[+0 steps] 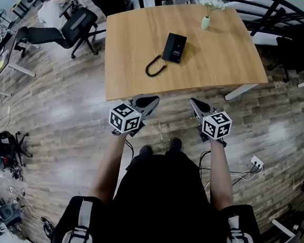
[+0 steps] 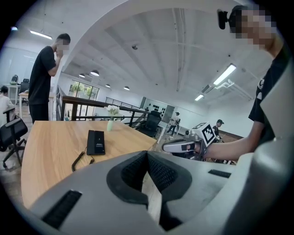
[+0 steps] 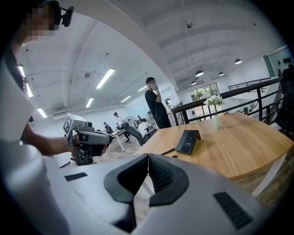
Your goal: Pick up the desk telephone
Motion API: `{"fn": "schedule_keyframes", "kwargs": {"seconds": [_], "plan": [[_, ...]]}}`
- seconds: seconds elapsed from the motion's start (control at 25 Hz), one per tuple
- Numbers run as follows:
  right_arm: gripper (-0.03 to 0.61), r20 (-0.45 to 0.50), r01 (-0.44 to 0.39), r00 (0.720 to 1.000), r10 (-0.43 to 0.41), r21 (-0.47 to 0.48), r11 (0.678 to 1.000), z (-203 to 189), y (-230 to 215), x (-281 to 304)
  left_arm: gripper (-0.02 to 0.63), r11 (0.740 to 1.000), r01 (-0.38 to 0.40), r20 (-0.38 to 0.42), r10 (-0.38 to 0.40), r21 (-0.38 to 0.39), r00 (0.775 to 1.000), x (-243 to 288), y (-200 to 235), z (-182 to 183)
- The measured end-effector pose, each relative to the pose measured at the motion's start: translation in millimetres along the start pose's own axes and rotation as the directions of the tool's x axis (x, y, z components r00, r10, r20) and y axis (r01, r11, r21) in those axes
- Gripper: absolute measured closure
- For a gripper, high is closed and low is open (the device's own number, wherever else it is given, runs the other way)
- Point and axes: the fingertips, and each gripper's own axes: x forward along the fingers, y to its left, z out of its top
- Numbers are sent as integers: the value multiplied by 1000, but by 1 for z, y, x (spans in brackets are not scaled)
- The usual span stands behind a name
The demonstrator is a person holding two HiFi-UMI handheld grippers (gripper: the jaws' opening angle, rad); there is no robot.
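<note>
Approach: left gripper (image 1: 154, 99) and right gripper (image 1: 194, 101), jaws together, empty, should open at flat black desk telephone (image 1: 175, 47), twelve o'clock.

Thing: desk telephone (image 1: 175, 47), black, a flat rectangular body (too far off to make out keys or handset).
Pose: resting on its base, long side running away from the table's near edge and slightly skewed. In the right gripper view its top face slopes, higher at one end.
Cord: coiled cord (image 1: 155, 67), black, leaving the phone's near left corner and curling in a loose hook on the table top.
Place: on the wooden table (image 1: 221, 55), around mid-top, a little left of centre, well back from the near edge.
</note>
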Motion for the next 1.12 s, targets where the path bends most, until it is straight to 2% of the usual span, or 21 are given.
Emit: {"fn": "schedule_keyframes", "kwargs": {"seconds": [1.12], "plan": [[555, -38, -101, 994, 100, -36, 994, -3, -46, -21, 592, 993, -118, 28, 119, -27, 993, 43, -25, 2]]}}
